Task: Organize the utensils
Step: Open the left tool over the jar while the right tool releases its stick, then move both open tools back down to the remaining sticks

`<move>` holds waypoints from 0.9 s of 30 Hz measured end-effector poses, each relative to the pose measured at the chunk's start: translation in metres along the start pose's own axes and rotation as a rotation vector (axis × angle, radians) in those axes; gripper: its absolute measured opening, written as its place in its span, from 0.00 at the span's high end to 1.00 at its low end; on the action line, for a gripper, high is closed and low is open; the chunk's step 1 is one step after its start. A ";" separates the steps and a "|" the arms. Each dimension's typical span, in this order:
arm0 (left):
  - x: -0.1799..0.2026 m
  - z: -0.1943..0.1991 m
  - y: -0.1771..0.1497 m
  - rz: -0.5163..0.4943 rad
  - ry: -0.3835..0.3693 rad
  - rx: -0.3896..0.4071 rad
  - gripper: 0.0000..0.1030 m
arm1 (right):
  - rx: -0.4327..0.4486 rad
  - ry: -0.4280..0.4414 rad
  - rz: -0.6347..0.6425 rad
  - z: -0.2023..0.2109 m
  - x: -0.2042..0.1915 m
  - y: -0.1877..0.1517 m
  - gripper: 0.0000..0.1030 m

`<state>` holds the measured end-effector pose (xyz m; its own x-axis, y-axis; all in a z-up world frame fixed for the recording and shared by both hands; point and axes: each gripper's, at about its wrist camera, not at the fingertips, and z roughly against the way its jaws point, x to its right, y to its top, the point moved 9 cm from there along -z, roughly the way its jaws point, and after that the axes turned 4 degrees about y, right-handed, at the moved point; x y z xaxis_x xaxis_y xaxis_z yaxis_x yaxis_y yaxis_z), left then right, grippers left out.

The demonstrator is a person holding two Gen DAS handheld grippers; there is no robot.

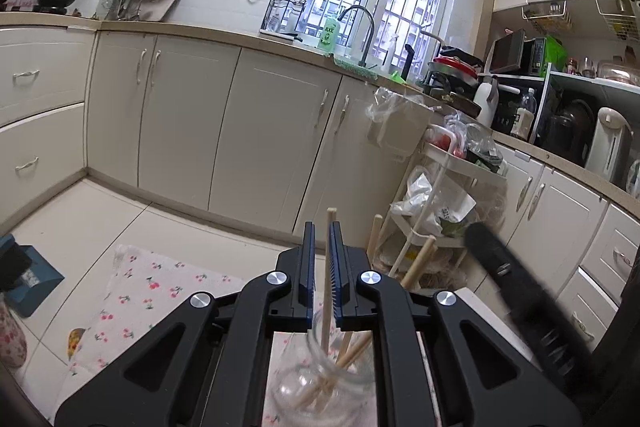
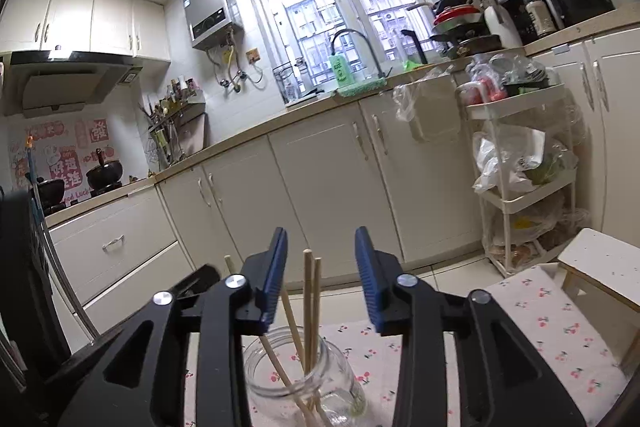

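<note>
Standing in the jar (image 2: 304,383) below both jaws: chopsticks (image 2: 307,303). Left gripper (image 1: 322,239) pinching one; right gripper (image 2: 322,259) open, loose around two. Jar bottom cut off.

One glass jar (image 2: 304,383) stands below and just ahead of the right gripper's fingers. Four wooden chopsticks (image 2: 307,303) are counted in it from the right wrist view, rising between and left of those fingers. Two grippers are present: left gripper (image 1: 322,247), right gripper (image 2: 321,259). One cherry-print cloth (image 2: 540,327) lies beneath them.
</note>
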<state>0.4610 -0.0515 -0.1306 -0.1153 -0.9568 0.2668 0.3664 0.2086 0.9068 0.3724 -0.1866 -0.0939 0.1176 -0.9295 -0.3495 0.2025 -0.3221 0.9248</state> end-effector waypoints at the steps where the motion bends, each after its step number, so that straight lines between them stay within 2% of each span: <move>1: -0.002 0.005 -0.001 -0.002 0.001 -0.008 0.90 | -0.005 -0.010 -0.006 0.007 0.003 0.001 0.57; 6: -0.015 0.032 -0.014 0.003 0.013 -0.059 0.71 | -0.073 -0.037 -0.017 0.031 0.010 -0.007 0.51; 11: -0.029 0.062 -0.051 -0.019 0.033 -0.179 0.58 | -0.252 -0.067 0.001 0.056 0.013 -0.048 0.48; 15: -0.038 0.078 -0.089 -0.047 0.049 -0.307 0.55 | -0.448 -0.075 0.045 0.078 0.014 -0.101 0.48; 19: -0.040 0.086 -0.128 -0.110 0.076 -0.428 0.54 | -0.588 -0.072 0.076 0.094 0.013 -0.146 0.49; 21: -0.038 0.084 -0.146 -0.153 0.095 -0.500 0.54 | -0.621 -0.077 0.082 0.101 0.012 -0.157 0.49; 27: -0.031 0.065 -0.170 -0.206 0.137 -0.591 0.54 | -0.663 -0.097 0.079 0.109 0.016 -0.168 0.49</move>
<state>0.3420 -0.0436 -0.2715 -0.1331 -0.9907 0.0265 0.8010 -0.0918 0.5916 0.2343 -0.1673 -0.2381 0.0747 -0.9676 -0.2411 0.7548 -0.1031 0.6478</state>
